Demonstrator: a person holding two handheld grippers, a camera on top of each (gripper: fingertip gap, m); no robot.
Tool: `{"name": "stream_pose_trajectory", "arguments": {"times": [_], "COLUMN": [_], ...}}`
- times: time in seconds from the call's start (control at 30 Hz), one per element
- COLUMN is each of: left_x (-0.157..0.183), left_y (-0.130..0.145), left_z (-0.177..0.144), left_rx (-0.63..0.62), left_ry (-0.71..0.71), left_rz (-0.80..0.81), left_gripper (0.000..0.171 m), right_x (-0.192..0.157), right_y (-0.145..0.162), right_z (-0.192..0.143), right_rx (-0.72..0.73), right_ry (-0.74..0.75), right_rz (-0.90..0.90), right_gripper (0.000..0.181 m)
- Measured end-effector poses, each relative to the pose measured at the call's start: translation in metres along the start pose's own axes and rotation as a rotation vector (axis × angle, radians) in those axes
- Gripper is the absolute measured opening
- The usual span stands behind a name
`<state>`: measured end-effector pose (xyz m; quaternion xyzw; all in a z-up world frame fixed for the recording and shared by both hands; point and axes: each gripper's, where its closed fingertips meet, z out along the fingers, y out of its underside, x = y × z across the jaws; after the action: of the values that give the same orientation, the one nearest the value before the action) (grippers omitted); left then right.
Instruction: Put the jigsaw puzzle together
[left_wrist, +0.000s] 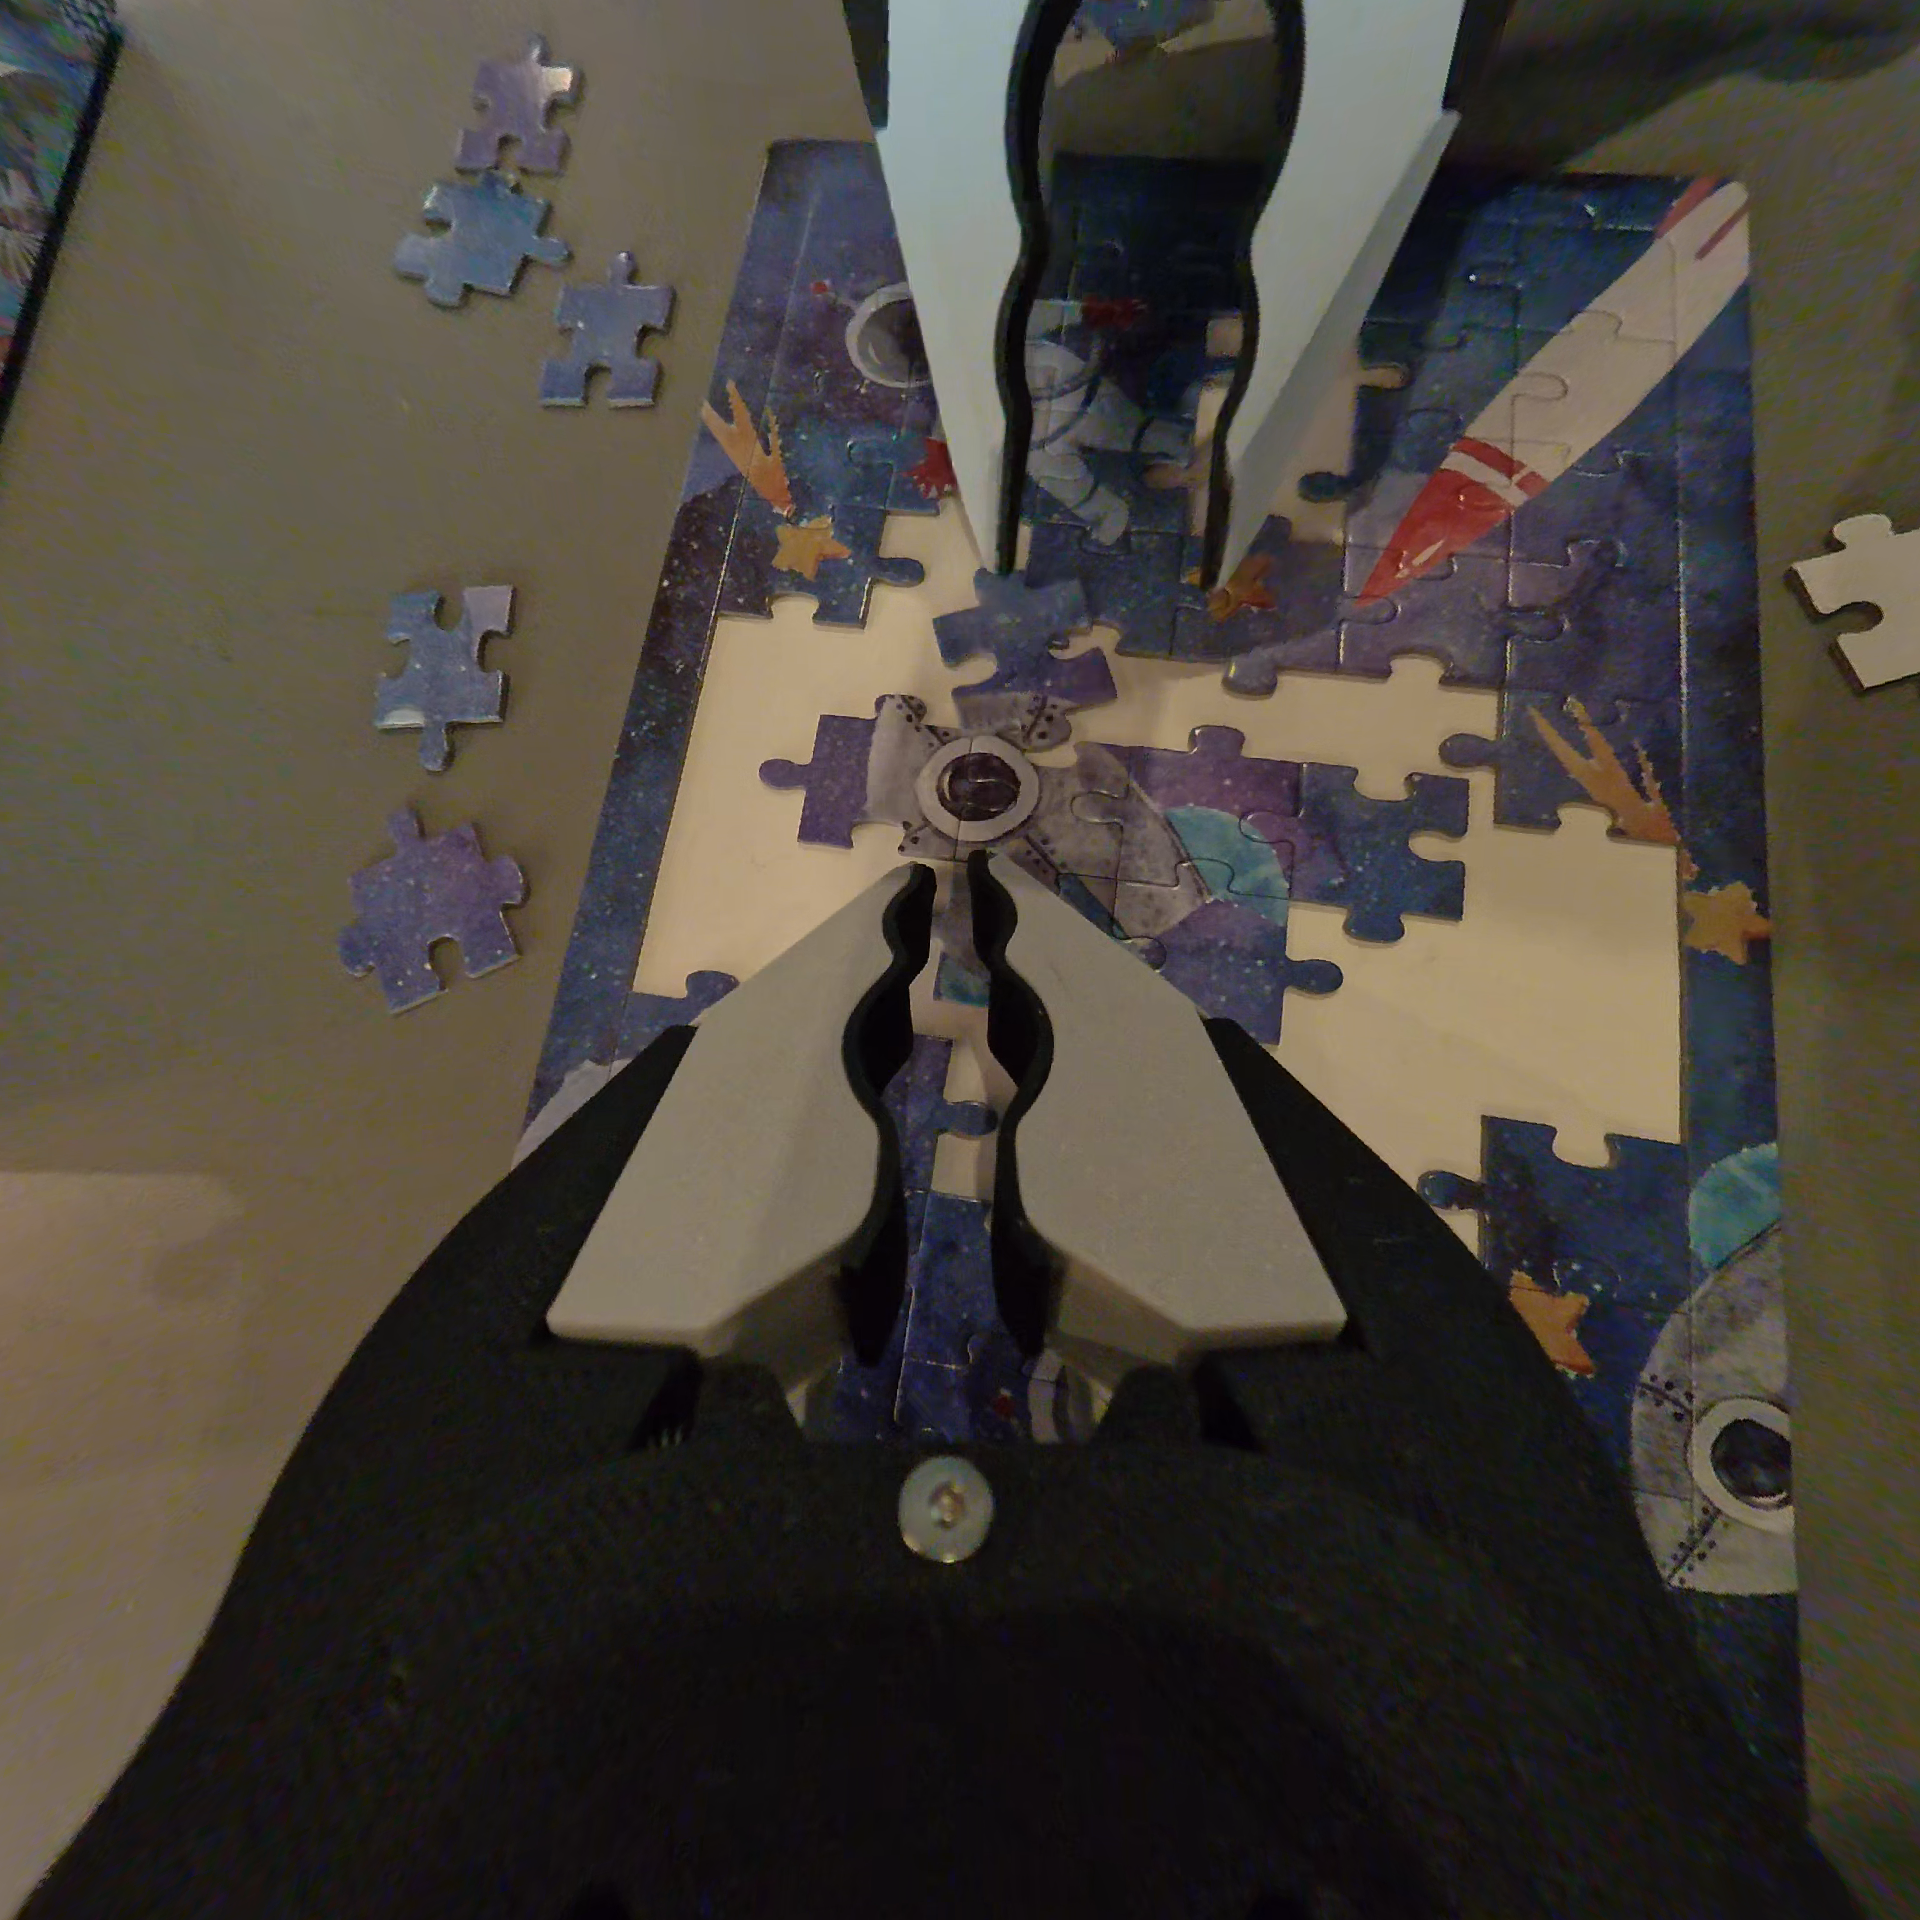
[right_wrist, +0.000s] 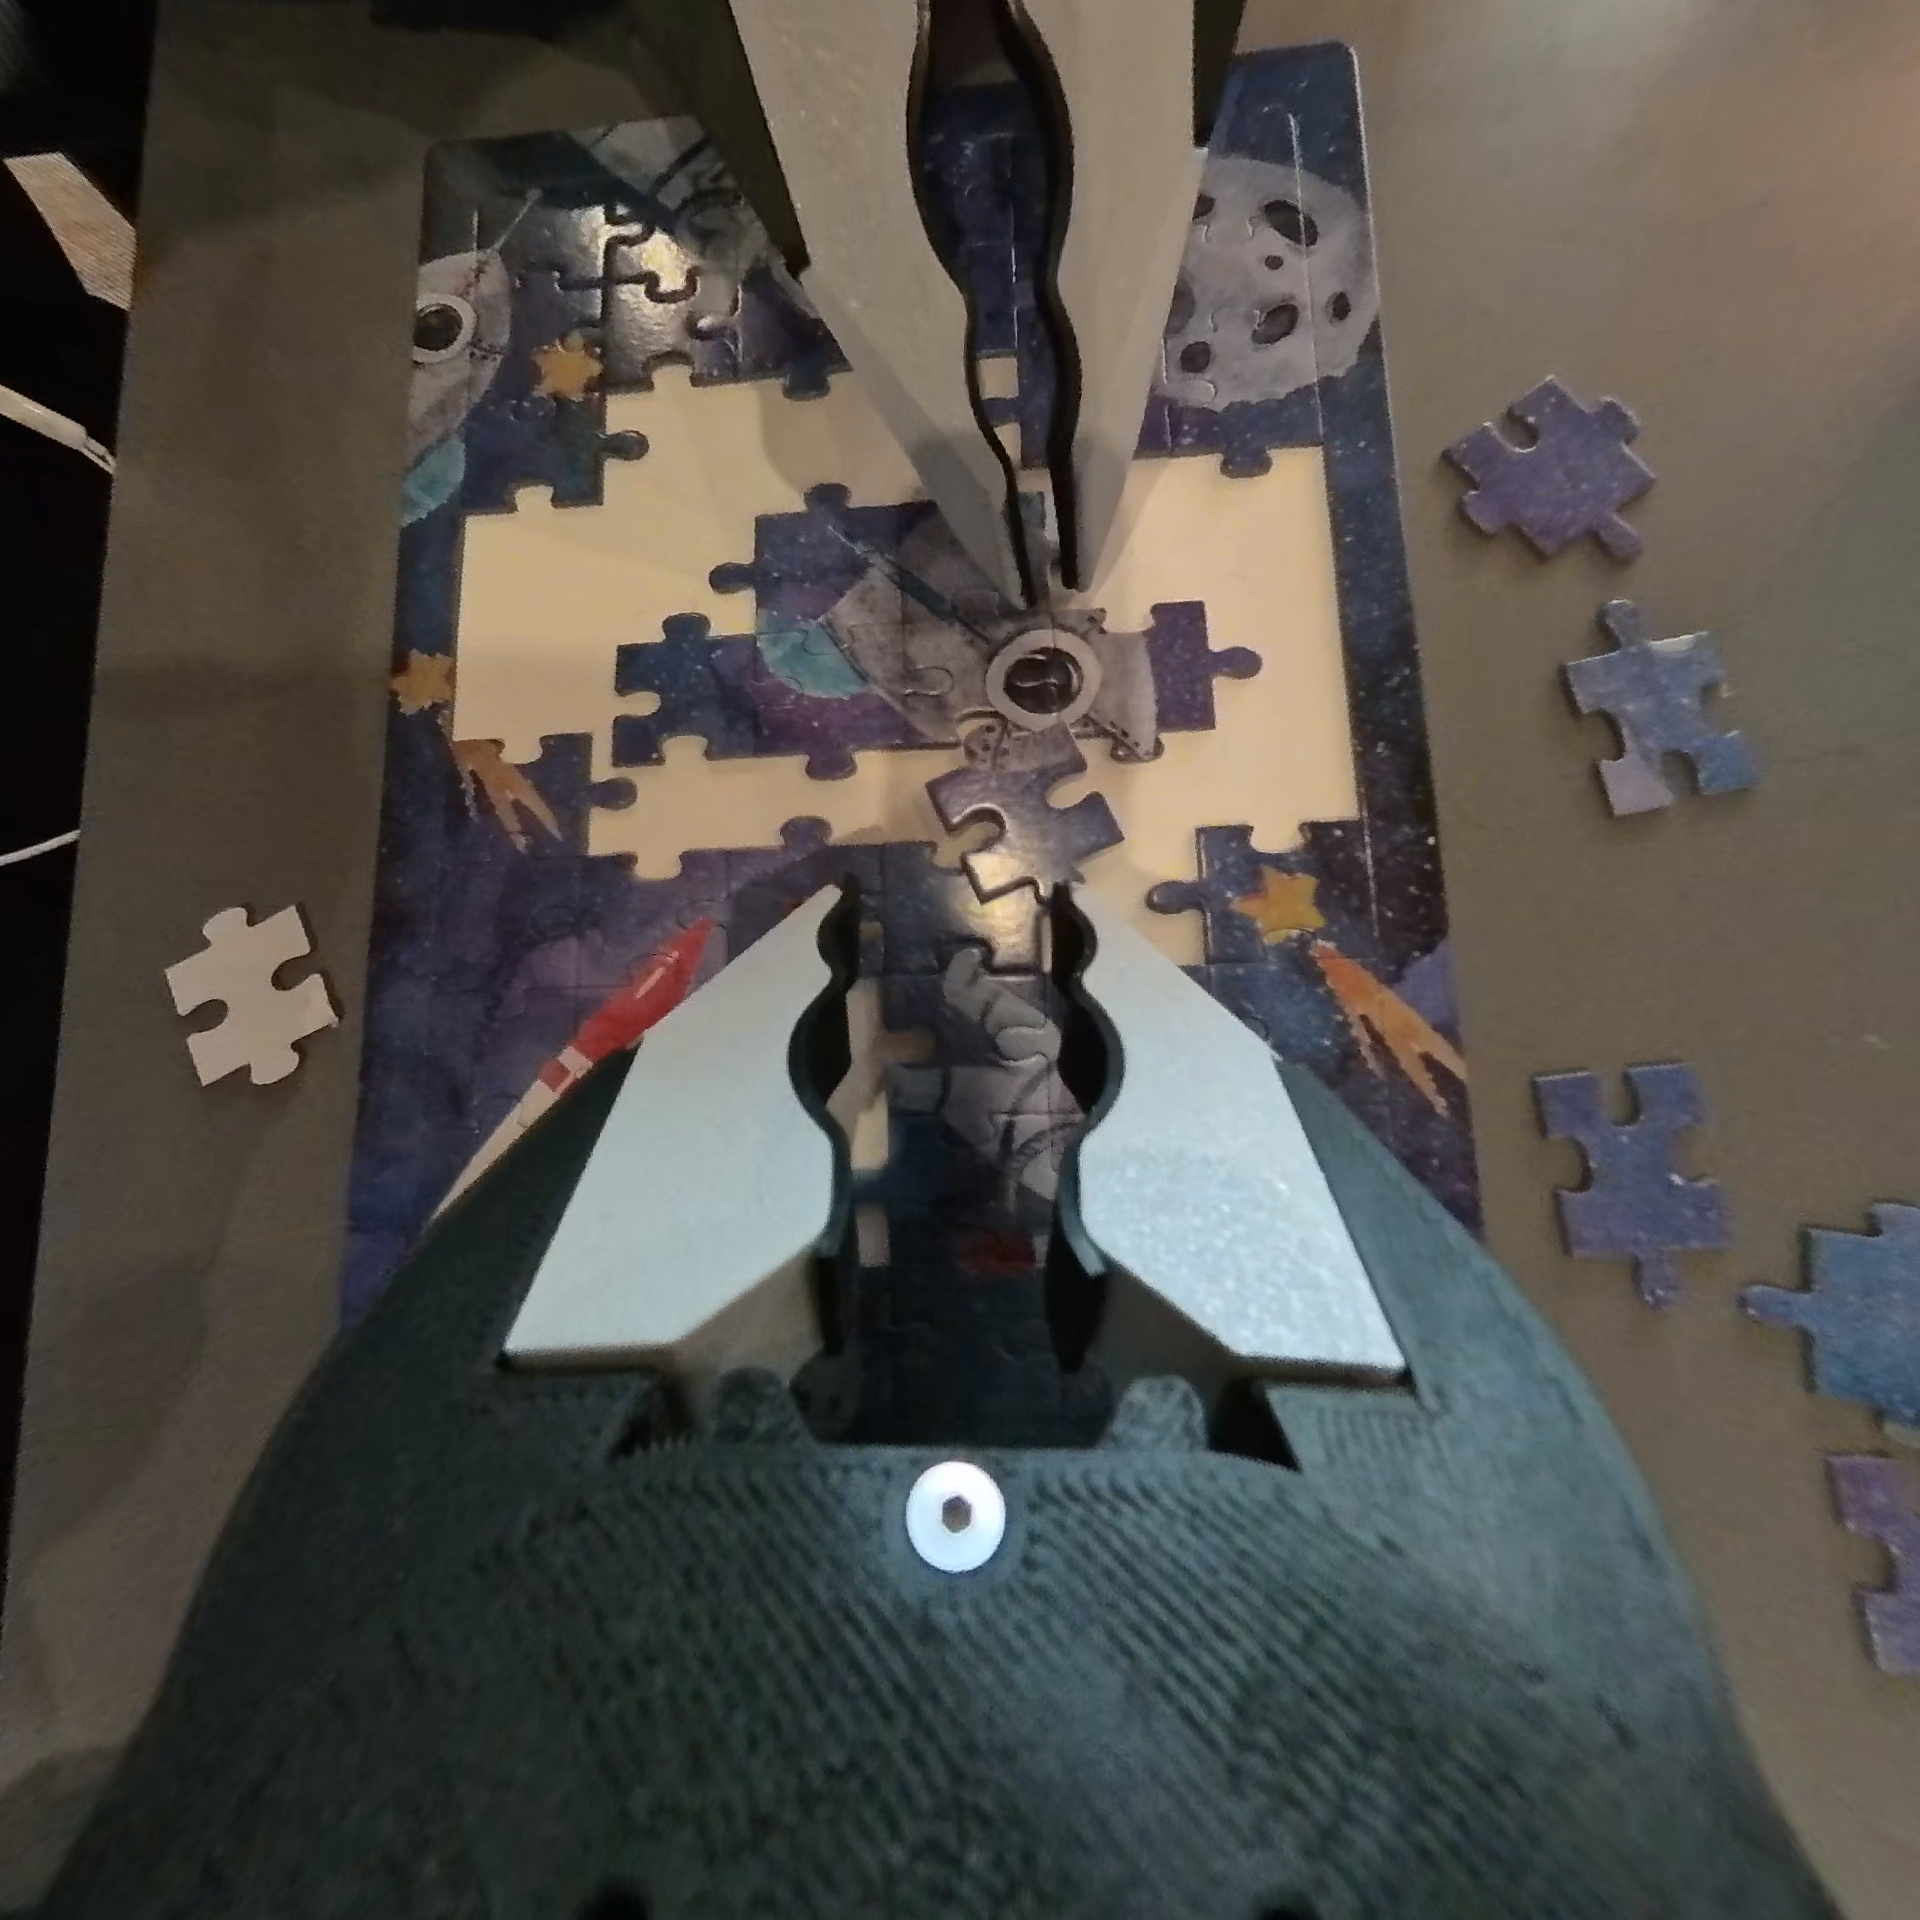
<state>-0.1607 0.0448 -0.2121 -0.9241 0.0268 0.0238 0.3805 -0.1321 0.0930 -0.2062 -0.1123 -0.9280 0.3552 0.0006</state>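
A space-themed jigsaw puzzle (left_wrist: 1621, 644) lies partly assembled in its frame, with bare cream backing (left_wrist: 727, 790) showing in the middle. An island of joined pieces with a porthole (left_wrist: 977, 795) sits on that backing. My left gripper (left_wrist: 945, 868) is nearly shut and empty, its tips resting at the island's near edge; it also shows in the right wrist view (right_wrist: 1044, 592). A loose tilted blue piece (right_wrist: 1023, 821) lies between the island and the assembled part. My right gripper (right_wrist: 954, 891) is open, its right fingertip touching that piece (left_wrist: 1023, 634).
Several loose blue pieces (left_wrist: 436, 914) lie on the grey table left of the frame, seen at the right in the right wrist view (right_wrist: 1652, 707). One white face-down piece (left_wrist: 1860, 597) lies on the other side (right_wrist: 255, 992). A dark patterned box edge (left_wrist: 42, 208) is far left. There is about 7 cm between the tips of the two grippers.
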Motion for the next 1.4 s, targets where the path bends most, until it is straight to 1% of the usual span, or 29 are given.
{"name": "stream_pose_trajectory", "arguments": {"times": [0.3,0.5,0.57,0.63,0.7,0.77,0.83,0.93,0.97,1.23,1.4], "left_x": [0.000,0.000,0.000,0.001,0.003,0.006,0.008,0.011,0.012,0.011,0.012], "left_y": [0.000,0.000,0.000,0.000,-0.001,-0.003,-0.006,-0.009,-0.009,-0.006,-0.006], "left_z": [0.000,0.000,0.000,0.000,0.000,-0.001,-0.001,-0.002,-0.001,0.002,0.002], "left_rx": [0.000,0.000,0.000,0.001,0.004,0.012,0.030,0.048,0.044,0.020,0.020], "left_ry": [0.000,0.001,0.001,0.003,0.014,0.029,0.045,0.067,0.070,0.046,0.052], "left_rz": [-0.001,0.000,0.000,-0.002,0.001,-0.002,-0.010,-0.021,-0.019,0.005,-0.001], "left_gripper": [0.006,0.006,0.006,0.005,0.004,0.007,0.014,0.031,0.034,0.034,0.034], "right_x": [-0.005,0.000,0.002,0.008,0.009,0.006,0.005,0.003,0.003,0.004,0.004], "right_y": [-0.003,-0.023,-0.030,-0.028,-0.023,-0.022,-0.020,-0.017,-0.016,-0.014,-0.015], "right_z": [0.002,-0.003,0.000,0.006,0.011,0.015,0.019,0.019,0.018,0.016,0.016], "right_rx": [-0.001,0.103,0.133,0.110,0.083,0.083,0.071,0.052,0.045,0.027,0.019], "right_ry": [-0.006,0.043,0.071,0.114,0.117,0.094,0.084,0.071,0.072,0.088,0.097], "right_rz": [-0.018,-0.051,-0.063,-0.075,-0.076,-0.063,-0.061,-0.067,-0.068,-0.059,-0.043], "right_gripper": [0.035,0.036,0.034,0.034,0.037,0.039,0.040,0.033,0.030,0.024,0.024]}}
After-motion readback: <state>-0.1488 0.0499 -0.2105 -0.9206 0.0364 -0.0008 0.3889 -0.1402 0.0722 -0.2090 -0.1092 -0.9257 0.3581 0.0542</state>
